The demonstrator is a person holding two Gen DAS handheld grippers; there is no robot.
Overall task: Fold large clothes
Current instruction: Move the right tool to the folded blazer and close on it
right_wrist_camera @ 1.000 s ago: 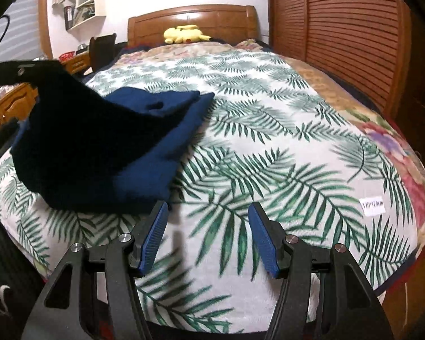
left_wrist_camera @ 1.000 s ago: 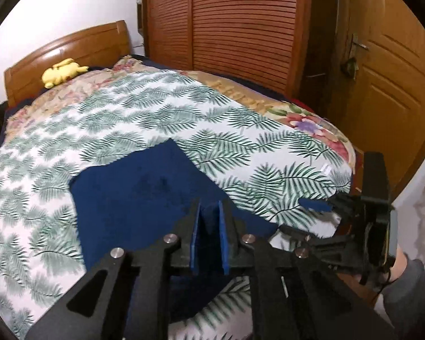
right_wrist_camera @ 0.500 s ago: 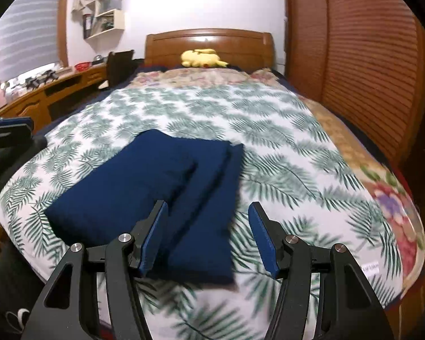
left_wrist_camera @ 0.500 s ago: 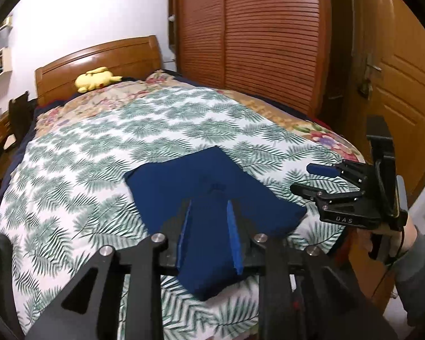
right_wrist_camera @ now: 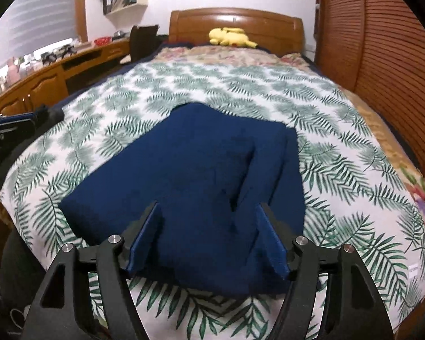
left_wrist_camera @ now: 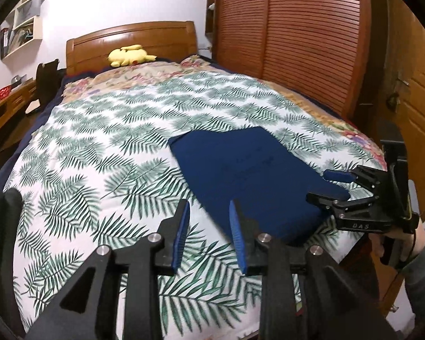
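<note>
On one bed (left_wrist_camera: 104, 147): one folded navy garment (right_wrist_camera: 201, 181).

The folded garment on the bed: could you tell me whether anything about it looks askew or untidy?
Slightly. The navy garment lies folded flat, but a narrow under-layer sticks out along its right edge, so the layers are not flush. Both grippers are open, clear of it.

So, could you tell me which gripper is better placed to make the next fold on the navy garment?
Probably the right gripper: it is open with the folded navy garment directly between its fingers. The left gripper, also open, sits over bare leaf-print bedspread beside the garment's edge.
</note>
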